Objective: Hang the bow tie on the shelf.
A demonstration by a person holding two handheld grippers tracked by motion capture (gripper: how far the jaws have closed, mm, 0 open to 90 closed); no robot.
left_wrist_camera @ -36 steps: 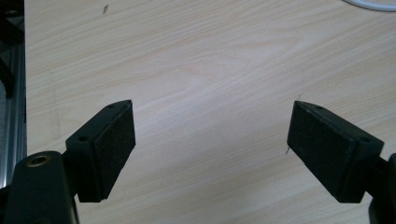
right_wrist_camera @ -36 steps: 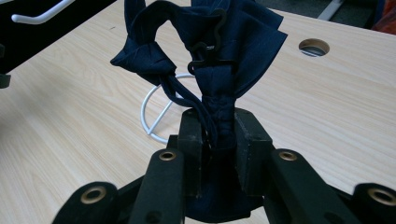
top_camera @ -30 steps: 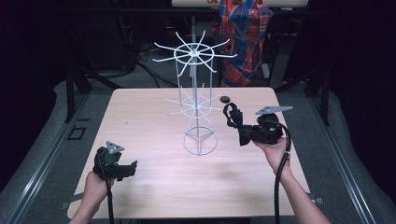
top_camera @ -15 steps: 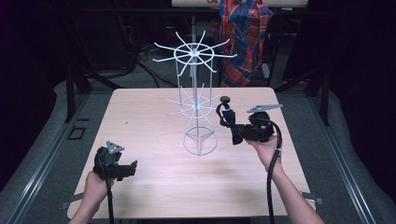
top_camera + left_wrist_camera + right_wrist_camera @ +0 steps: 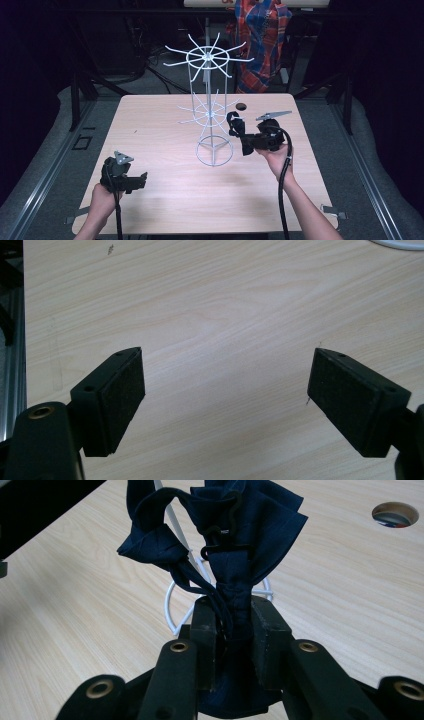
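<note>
Progress: by my reading the job was hanging the dark blue cloth item (image 5: 235, 540) on the white wire rack (image 5: 210, 107); pickup was done, hanging was not, since I saw no part of it over a hook yet.
Right tongs (image 5: 235, 127): I had them clamped on the bunched lower end of the cloth item, pads pressing it from both sides, with the black clip (image 5: 222, 527) at its top standing above the jaws.
Cloth position: it stood straight out ahead of the right tongs, just beside the rack's lower ring of hooks; I could not tell whether it touched a wire.
Left tongs (image 5: 131, 181): I kept them wide open, nothing between the pads, low over the bare bench (image 5: 225, 305), well apart from the rack.
Remaining: I judged the clip or loop had to be guided onto one hook, then released.
Containers: I saw none; the rack's upper and lower hooks all looked bare.
Bench hole (image 5: 395, 514): round opening beyond the right tongs, contents unclear.
</note>
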